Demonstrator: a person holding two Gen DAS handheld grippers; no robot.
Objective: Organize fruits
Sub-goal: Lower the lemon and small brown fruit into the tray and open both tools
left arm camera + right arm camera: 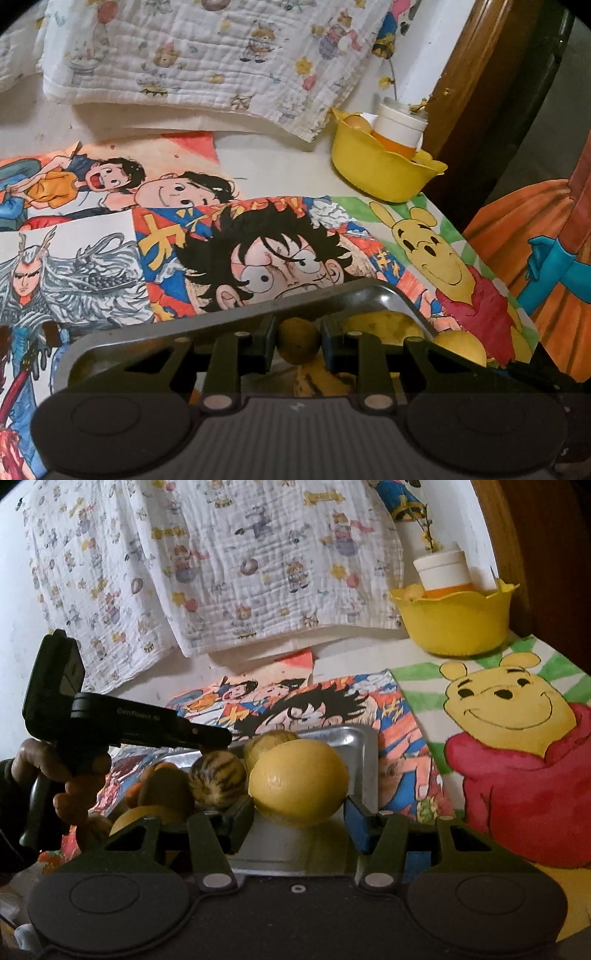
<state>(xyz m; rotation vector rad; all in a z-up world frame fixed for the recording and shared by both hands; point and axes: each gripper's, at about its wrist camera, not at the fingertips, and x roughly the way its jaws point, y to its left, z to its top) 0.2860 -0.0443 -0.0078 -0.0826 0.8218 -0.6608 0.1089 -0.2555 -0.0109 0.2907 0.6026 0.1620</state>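
Note:
In the right wrist view a metal tray (360,746) holds several fruits: a striped round one (218,781), brownish-orange ones (166,786) and a pale one (267,744). My right gripper (299,819) is shut on a large yellow citrus fruit (299,781) above the tray's near end, one pad against each side. A hand brings my left gripper (221,738) in from the left over the tray. In the left wrist view the left gripper (298,332) is shut on a small yellow-brown round fruit (298,343), just inside the tray rim (369,291).
A yellow scalloped bowl (452,624) stands at the back right with a white-capped orange jar (443,572) and small fruit in it. Cartoon drawings (509,738) cover the table. A printed quilted cloth (221,572) lies behind. Dark wooden furniture (461,74) borders the right.

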